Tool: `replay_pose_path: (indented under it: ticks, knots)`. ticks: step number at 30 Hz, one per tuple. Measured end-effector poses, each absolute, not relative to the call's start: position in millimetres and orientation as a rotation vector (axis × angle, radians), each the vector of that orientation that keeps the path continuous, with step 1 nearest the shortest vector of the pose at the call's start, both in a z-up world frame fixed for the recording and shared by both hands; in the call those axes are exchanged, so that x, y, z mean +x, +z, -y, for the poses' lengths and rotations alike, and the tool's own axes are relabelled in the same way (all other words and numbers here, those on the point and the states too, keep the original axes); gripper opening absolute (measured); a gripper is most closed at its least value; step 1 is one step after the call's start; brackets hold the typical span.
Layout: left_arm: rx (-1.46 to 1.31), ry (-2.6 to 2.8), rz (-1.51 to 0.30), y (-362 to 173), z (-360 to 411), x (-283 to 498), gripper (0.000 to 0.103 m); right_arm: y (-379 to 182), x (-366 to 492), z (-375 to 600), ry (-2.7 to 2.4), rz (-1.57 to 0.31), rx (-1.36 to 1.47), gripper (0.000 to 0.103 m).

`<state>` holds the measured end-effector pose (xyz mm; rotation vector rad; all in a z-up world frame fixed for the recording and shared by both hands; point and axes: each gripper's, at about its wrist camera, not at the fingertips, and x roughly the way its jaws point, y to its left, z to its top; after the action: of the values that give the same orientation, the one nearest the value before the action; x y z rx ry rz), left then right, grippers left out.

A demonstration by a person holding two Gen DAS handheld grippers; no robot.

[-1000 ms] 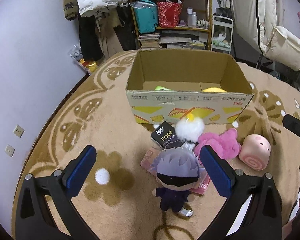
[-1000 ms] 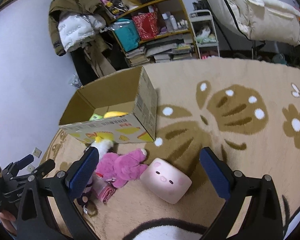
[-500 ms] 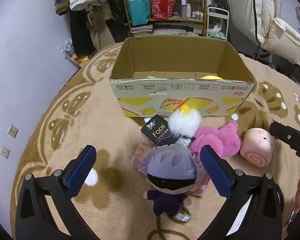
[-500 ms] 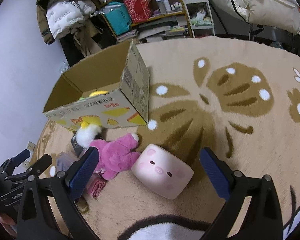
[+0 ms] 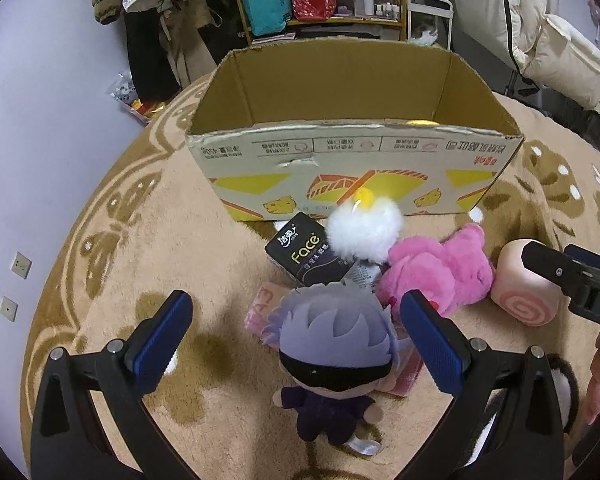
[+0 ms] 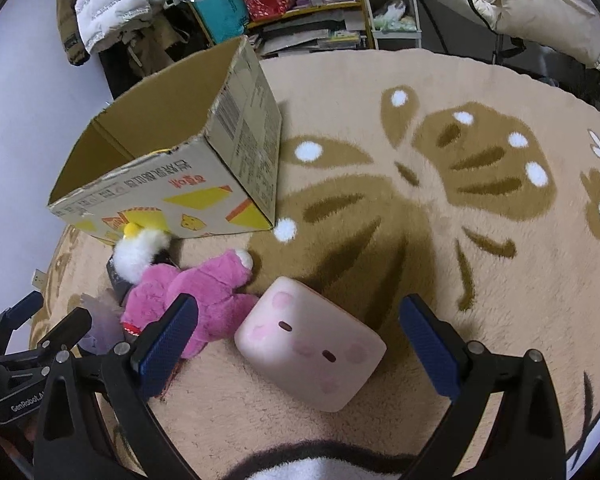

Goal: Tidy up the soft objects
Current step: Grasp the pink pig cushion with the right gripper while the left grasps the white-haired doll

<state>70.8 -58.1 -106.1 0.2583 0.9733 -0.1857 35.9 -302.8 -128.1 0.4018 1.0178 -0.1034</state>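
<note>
**Both tools spread wide above the pile of soft toys**

The left tool point(image 5: 296, 334) hangs released, its blue pads on either side of the grey-haired doll point(image 5: 334, 350), touching nothing. The doll lies face up on the rug point(image 5: 148, 264); its head covers most of a pink packet point(image 5: 260, 312), whose print cannot be read. Behind it, a white fluffy toy point(image 5: 364, 226) overlaps a black tissue pack point(image 5: 304, 256), and the pink plush point(image 5: 440, 276) hides whatever lies beneath its body.

The right tool point(image 6: 298, 340) is likewise released, straddling the pale pig cushion point(image 6: 310, 354) without contact. The cushion rests on the rug just beside the pink plush.

The cardboard box point(image 5: 356, 148) stands open behind the pile; its near wall conceals the contents except for a sliver of something yellow point(image 5: 422, 123).
</note>
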Motion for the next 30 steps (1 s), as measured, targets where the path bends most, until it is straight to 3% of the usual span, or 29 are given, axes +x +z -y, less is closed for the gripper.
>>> replay_pose_path:
  ticks: [18, 21, 24, 30]
  knots:
    - [0.266, -0.188, -1.054, -134, 61, 81, 0.102, -149, 42, 303, -0.129, -1.120, 0.389, 0.103]
    - [0.260, -0.184, -1.059, -138, 60, 82, 0.102, -150, 42, 304, -0.124, -1.131, 0.388, 0.095]
    - [0.296, -0.173, -1.060, -141, 61, 82, 0.102, -155, 40, 303, -0.117, -1.146, 0.398, 0.094]
    - [0.293, -0.199, -1.095, -150, 63, 83, 0.079, -160, 36, 301, -0.106, -1.157, 0.404, 0.090]
